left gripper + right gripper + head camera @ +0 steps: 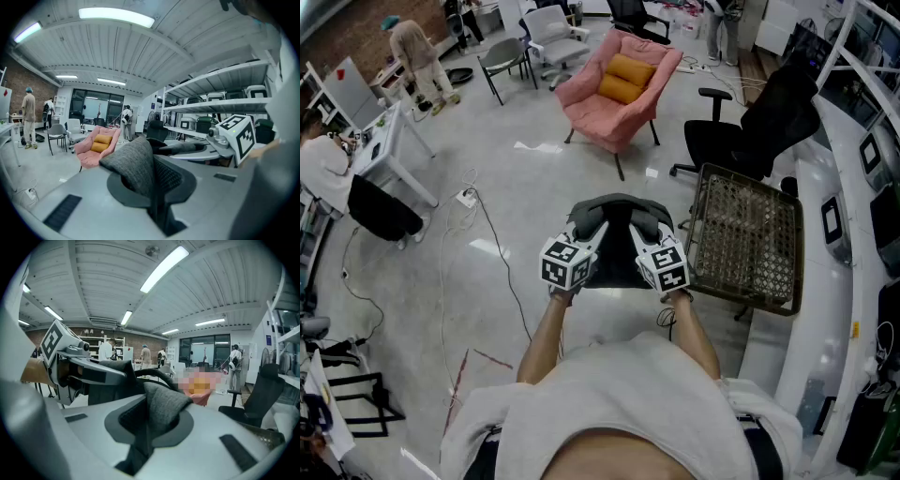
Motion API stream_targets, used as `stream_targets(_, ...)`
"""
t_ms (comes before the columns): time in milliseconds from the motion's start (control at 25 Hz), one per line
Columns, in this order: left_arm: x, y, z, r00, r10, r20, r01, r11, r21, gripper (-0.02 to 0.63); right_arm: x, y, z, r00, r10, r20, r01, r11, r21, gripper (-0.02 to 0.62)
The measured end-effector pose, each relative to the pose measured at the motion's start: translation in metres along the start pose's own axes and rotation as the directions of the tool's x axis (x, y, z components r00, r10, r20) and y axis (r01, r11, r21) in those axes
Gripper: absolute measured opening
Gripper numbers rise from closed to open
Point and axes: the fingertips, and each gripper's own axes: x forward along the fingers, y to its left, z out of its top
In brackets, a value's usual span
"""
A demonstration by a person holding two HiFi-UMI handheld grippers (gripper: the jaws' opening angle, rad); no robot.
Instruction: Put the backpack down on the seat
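Observation:
A dark grey backpack hangs in the air in front of me, held between both grippers over the floor. My left gripper is shut on a fold of its grey fabric, and the same gripper shows the cloth pinched between its jaws. My right gripper is shut on another fold of the fabric, with the strap arching behind. A pink armchair with a yellow cushion stands further ahead. A wicker seat stands close on the right of the backpack.
A black office chair stands behind the wicker seat, next to a long white counter on the right. A white table and a floor cable are on the left. People stand at the far back.

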Motion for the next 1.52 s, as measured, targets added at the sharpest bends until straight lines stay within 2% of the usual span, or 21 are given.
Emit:
stream_targets(360, 0.01, -0.009, 0.001, 1.0, 0.018, -0.005, -0.018, 1.0, -0.006, 0.031, -0.007, -0.009, -0.007, 1.0, 0.018, -0.009, -0.018, 1.0, 0.001, 0.026)
stream_targets(560, 0.017, -0.016, -0.001, 0.999, 0.031, -0.007, -0.031, 0.999, -0.013, 0.031, -0.011, -0.016, -0.01, 0.999, 0.042, 0.011, -0.042, 0.998, 0.04, 0.026)
stream_targets(960, 0.036, -0.009, -0.013, 0.998, 0.059, -0.023, -0.06, 0.997, -0.043, 0.031, 0.003, -0.032, -0.018, 0.998, 0.069, 0.009, -0.069, 0.997, 0.046, 0.028)
stream_targets(1240, 0.069, 0.027, -0.009, 0.998, 0.059, -0.023, -0.061, 0.997, -0.054, 0.031, 0.046, -0.057, -0.017, 0.997, 0.077, -0.007, -0.076, 0.996, 0.044, 0.028)
stream_targets(1520, 0.114, 0.104, 0.006, 0.999, 0.034, -0.015, -0.035, 0.997, -0.066, 0.031, 0.124, -0.088, -0.002, 0.998, 0.057, -0.027, -0.056, 0.998, 0.041, 0.027)
